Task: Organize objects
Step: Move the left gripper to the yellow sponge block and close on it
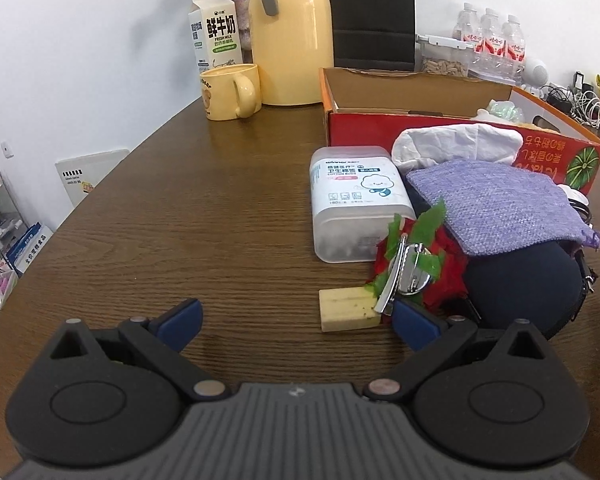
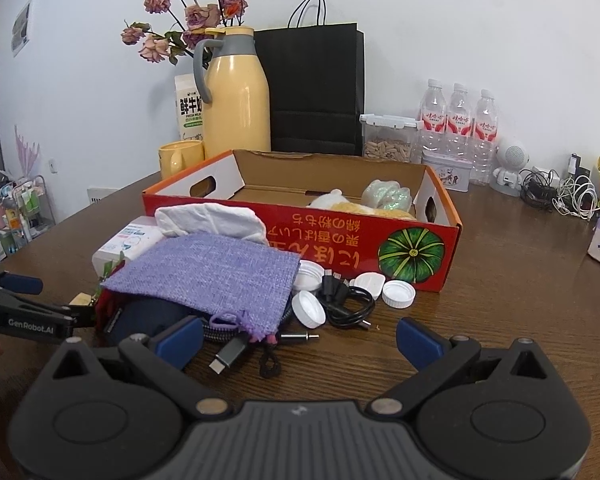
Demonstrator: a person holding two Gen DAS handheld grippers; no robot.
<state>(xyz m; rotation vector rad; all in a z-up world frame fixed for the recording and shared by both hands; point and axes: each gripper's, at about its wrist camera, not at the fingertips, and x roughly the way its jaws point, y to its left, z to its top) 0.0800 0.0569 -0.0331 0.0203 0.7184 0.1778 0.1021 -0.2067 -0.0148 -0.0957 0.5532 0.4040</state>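
Note:
A red cardboard box [image 2: 420,236] stands open on the brown table, with a few soft items inside. In front of it lies a pile: a purple woven pouch [image 2: 212,276], a white cloth [image 2: 212,218], a cotton-bud box [image 1: 356,204], a red hair clip with green leaves [image 1: 412,264], a dark round case [image 1: 520,284], a yellowish eraser block [image 1: 346,310], white caps [image 2: 398,293] and a black cable [image 2: 348,300]. My left gripper [image 1: 296,320] is open, its right fingertip beside the clip. My right gripper [image 2: 300,340] is open just before the pile.
A yellow thermos [image 2: 236,96], a yellow mug [image 1: 230,90], a milk carton [image 1: 216,32], a black paper bag [image 2: 316,88], water bottles [image 2: 458,120], a seed container [image 2: 388,140] and tangled chargers [image 2: 560,192] line the back of the table.

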